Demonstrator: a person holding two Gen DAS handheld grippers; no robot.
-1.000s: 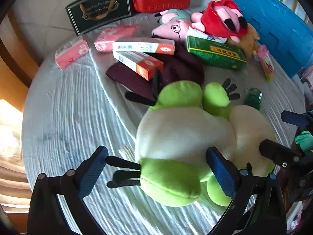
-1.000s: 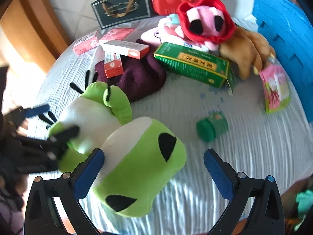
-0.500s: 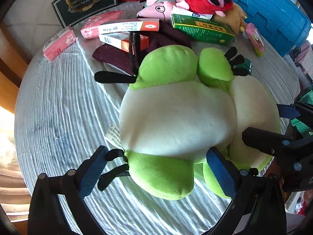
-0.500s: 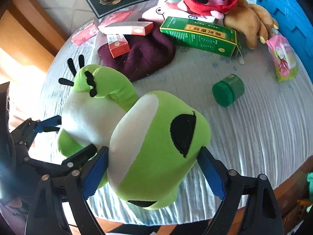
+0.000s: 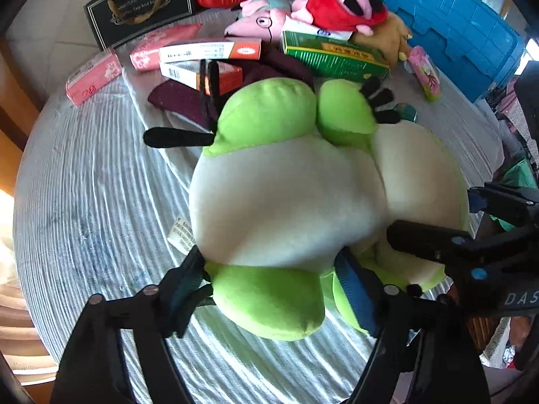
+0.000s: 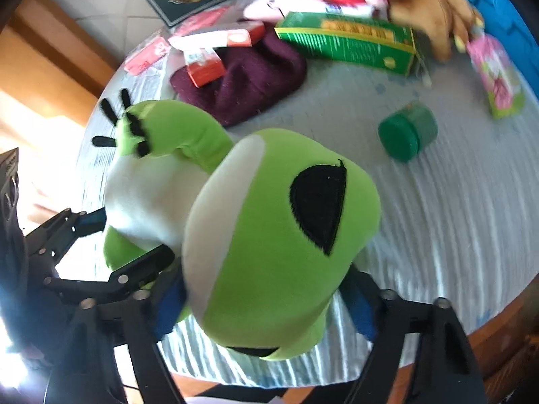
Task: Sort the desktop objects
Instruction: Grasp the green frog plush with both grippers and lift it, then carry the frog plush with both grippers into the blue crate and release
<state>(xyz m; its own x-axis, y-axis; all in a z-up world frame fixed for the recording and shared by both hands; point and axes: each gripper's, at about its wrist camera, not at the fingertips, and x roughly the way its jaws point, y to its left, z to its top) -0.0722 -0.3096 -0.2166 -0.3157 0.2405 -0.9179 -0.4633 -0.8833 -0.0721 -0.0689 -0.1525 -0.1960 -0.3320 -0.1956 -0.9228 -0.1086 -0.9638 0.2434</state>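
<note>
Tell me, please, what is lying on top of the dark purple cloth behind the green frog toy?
Two orange-and-white boxes rest on the purple cloth. The frog plush covers the cloth's near edge in the left wrist view, so anything there stays hidden.

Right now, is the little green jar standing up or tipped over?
Tipped over. In the right wrist view the green jar lies on its side on the tablecloth, its round lid facing sideways toward the camera.

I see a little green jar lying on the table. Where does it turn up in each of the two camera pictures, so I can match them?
Left wrist view: the green jar is right of centre, upper half, mostly hidden behind the frog plush's black-toed foot.
Right wrist view: the green jar lies on its side in plain sight, right of centre, beyond the frog's head.
Shared landmark: the long green box, lying farther back than the jar in both views.
</note>
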